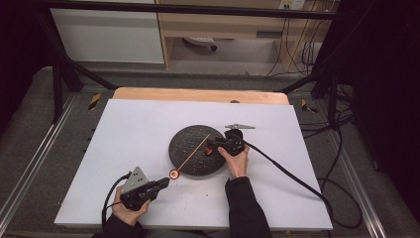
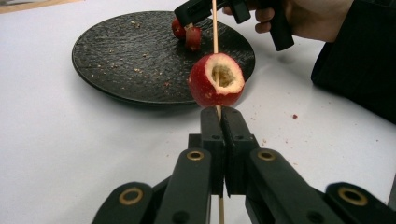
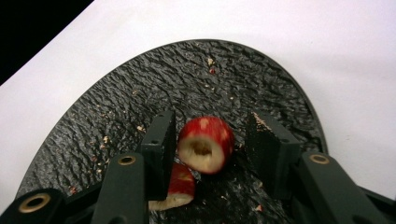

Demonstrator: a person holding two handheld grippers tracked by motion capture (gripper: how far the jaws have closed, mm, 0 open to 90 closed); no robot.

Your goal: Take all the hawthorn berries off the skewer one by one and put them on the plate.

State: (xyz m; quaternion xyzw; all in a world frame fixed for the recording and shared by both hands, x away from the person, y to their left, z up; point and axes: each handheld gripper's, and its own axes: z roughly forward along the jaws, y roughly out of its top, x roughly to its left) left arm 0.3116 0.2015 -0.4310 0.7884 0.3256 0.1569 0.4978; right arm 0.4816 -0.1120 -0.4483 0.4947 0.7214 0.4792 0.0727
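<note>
A thin wooden skewer (image 2: 215,28) carries a cored red fruit piece (image 2: 215,80) near its held end. My left gripper (image 2: 219,114) is shut on the skewer just below that piece, at the plate's near edge (image 1: 166,181). The skewer (image 1: 194,151) slants up over the black plate (image 1: 185,141). My right gripper (image 3: 210,133) is open over the plate, its jaws on either side of a second cored red piece (image 3: 205,144) with gaps showing. A third piece (image 3: 180,186) lies beside the left jaw. The right gripper (image 1: 211,147) is over the plate's right part.
The plate (image 2: 130,60) is strewn with crumbs and rests on a white board (image 1: 124,148) over a wooden table. Red specks lie on the board near the plate. Cables trail from both grippers, the right one across the board to the floor.
</note>
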